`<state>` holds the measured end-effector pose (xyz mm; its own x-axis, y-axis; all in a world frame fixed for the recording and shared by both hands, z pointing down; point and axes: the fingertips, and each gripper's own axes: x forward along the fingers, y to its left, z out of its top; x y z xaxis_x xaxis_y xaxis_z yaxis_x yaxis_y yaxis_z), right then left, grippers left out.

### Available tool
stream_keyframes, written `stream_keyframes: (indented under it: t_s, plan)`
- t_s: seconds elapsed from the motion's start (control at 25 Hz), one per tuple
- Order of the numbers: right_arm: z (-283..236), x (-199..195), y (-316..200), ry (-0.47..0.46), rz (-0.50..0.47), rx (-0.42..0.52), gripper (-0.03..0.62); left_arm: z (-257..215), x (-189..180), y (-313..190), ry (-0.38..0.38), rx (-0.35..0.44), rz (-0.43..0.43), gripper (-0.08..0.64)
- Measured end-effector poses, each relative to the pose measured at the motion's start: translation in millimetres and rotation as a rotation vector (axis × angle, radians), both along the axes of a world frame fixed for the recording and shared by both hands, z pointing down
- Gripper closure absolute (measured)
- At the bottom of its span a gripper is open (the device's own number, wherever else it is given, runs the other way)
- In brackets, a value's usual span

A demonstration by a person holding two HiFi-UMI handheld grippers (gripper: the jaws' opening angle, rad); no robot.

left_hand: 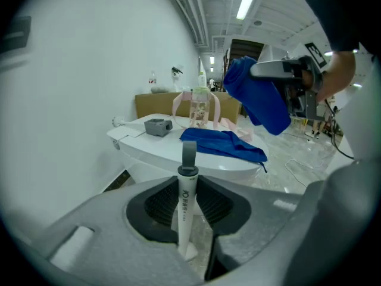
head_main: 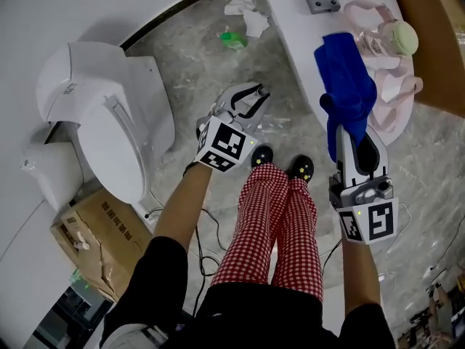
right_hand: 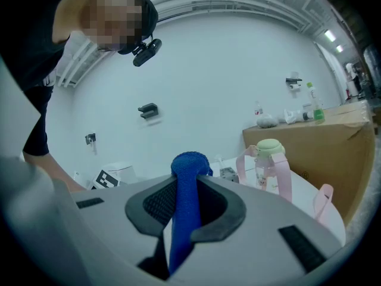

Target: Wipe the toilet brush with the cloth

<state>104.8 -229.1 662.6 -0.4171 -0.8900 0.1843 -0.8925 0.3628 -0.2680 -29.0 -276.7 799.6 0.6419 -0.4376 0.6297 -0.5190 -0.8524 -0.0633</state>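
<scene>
The left gripper point(head_main: 249, 102) clamped the slim, white, cylindrical toilet brush handle point(left_hand: 186, 207); at three o'clock, the right gripper point(head_main: 351, 133) pinched the bunched, nubby blue cloth point(head_main: 347, 86).

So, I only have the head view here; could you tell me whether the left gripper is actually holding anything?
Observer: Yes, the left gripper is closed on the toilet brush's white handle, whose grey loop end sticks out past the jaws.
Operator: Thank you. Is all that blue one cloth?
Observer: No. The right gripper holds one blue cloth raised, and a second blue cloth lies on the white table.
</scene>
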Motion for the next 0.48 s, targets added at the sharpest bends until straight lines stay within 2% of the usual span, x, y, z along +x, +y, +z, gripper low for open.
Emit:
stream_keyframes:
  t_s: [0.48]
  plan:
    - [-13.5,-26.7,3.4,-0.014,-0.038,0.020,0.528,-34.2,-30.0,4.1,0.056,0.002,-0.081,0.464]
